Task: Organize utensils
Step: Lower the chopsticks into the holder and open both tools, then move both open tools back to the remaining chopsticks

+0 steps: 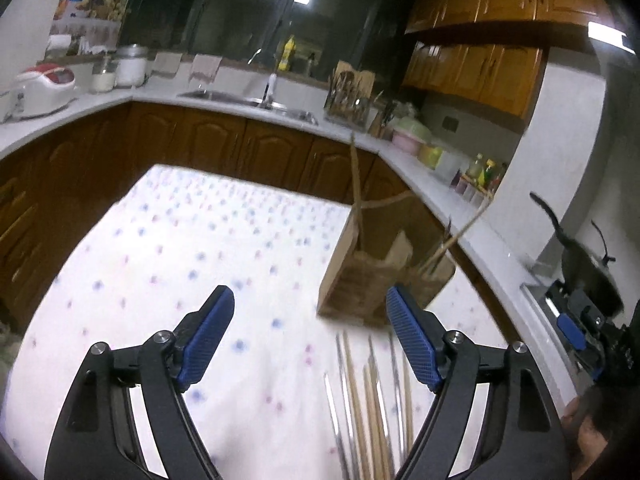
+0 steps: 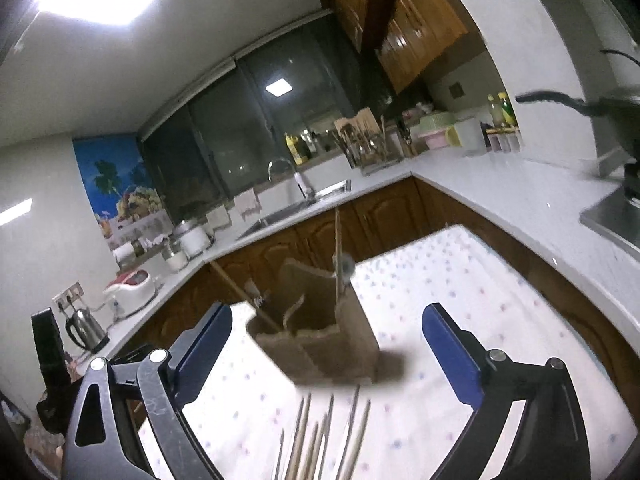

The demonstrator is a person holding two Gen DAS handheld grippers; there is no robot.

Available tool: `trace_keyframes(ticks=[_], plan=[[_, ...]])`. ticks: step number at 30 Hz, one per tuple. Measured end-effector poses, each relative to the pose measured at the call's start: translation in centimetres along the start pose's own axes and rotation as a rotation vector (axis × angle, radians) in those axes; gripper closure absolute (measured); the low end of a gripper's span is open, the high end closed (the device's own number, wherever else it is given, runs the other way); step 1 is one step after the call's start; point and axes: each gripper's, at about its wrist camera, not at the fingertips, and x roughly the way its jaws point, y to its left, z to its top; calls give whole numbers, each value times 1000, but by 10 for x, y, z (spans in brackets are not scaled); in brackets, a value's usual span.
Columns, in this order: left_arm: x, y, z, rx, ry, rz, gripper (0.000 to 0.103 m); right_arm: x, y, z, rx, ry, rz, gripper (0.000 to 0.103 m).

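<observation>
A wooden utensil holder [image 1: 360,280] [image 2: 320,344] stands on the table with the dotted white cloth [image 1: 180,240] [image 2: 480,300]. A few sticks and a metal utensil [image 2: 343,268] stick up out of its compartments. Several wooden and metal chopsticks [image 1: 368,400] [image 2: 320,436] lie loose on the cloth in front of the holder. My left gripper [image 1: 309,294] is open just left of the holder, above the chopsticks, with nothing between its blue pads. My right gripper [image 2: 328,309] is open too, facing the holder, empty. It also shows as the right gripper [image 1: 576,332] at the left wrist view's right edge.
An L-shaped white counter [image 1: 240,104] [image 2: 500,192] with brown cabinets runs behind the table. It carries a sink [image 1: 248,98], a rice cooker [image 1: 40,84], a kettle [image 2: 86,326], a dish rack [image 1: 350,96] and jars. A black pan [image 1: 588,264] sits at the right.
</observation>
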Motion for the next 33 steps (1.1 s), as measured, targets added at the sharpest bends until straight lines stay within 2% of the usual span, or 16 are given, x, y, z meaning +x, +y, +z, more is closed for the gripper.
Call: trace_keyframes(ticks=[7,13,29,33], plan=[[5,13,-40,-34,83,24,23,-7,-6,-40,3,87,-24,6],[12,16,-60,-42,137,29,23,-7,-10,-61,7,132,-39,6],[32,5,-69,-5,216,48,23,17,-14,-75,-2,227,-72,7],[39,2,-69,6,238,51,23,28,-15,-75,-9,255,-78,13]])
